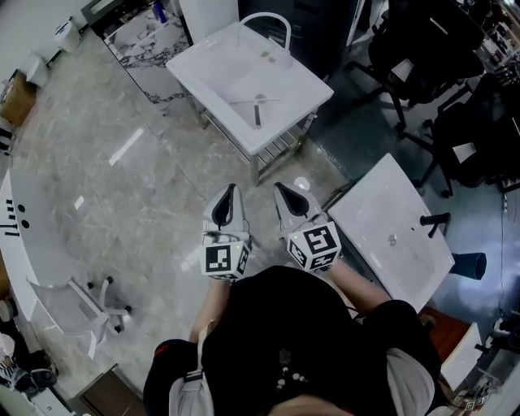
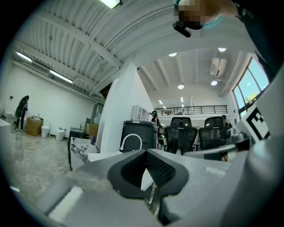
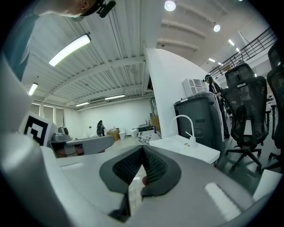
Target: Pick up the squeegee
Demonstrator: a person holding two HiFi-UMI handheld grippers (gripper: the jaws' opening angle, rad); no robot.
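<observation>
The squeegee (image 1: 257,114) lies in the basin of a white sink table (image 1: 305,81) at the top middle of the head view, dark handle pointing toward me, thin blade across. An arched white faucet (image 1: 269,19) stands at its far edge. My left gripper (image 1: 231,189) and right gripper (image 1: 279,188) are side by side over the floor, short of the table, both pointing at it. Both have their jaws shut with nothing between them. The left gripper (image 2: 145,153) sees the table (image 2: 100,156) and faucet (image 2: 132,138). Past the right gripper (image 3: 142,148) shows the table (image 3: 188,147).
A second white sink (image 1: 382,213) with a black faucet (image 1: 435,219) stands at the right, close to my right gripper. Black office chairs (image 1: 422,41) are at the far right. A marble-patterned stand (image 1: 150,41) is at the far left, and a curved white counter (image 1: 16,244) at the left edge.
</observation>
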